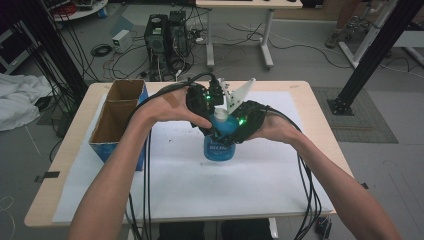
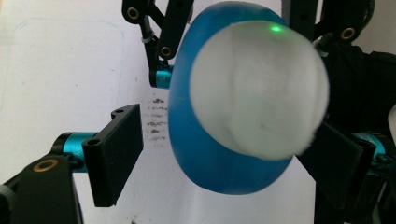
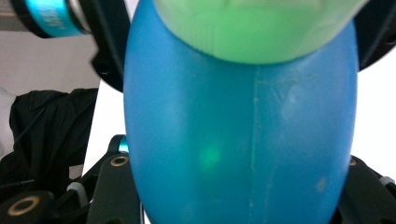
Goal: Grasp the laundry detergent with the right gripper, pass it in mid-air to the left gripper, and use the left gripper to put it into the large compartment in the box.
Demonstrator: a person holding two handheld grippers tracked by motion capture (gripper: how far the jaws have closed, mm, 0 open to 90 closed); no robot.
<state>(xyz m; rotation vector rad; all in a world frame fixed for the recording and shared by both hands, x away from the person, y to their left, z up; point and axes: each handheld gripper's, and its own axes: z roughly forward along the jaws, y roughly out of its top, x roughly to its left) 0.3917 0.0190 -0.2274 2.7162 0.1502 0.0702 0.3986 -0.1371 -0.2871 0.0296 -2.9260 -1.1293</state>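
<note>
A blue plastic bottle with a white round cap [image 1: 220,142] stands upright on the white sheet [image 1: 200,175] that covers the light wooden table [image 1: 60,165]. It stands near the middle of the sheet, to the right of the open brown cardboard box with blue sides [image 1: 117,117], and well apart from it.

Both hands meet over the top of the bottle. The left gripper [image 1: 212,112] comes down on the bottle from above and from the box side. In the left gripper view its two black jaws stand on either side of the white cap [image 2: 257,93]. The left pad [image 2: 116,154] is clearly apart from the blue body, with white sheet showing in the gap, so this gripper is released and holds nothing. The other pad is close beside the bottle, but I cannot tell if it touches.

The right gripper [image 1: 235,131] is at the side of the bottle away from the box. In the right gripper view the blue body [image 3: 238,140] sits between its black jaws and both jaws lie against it: this gripper is clenched on the bottle, just under the cap.
</note>
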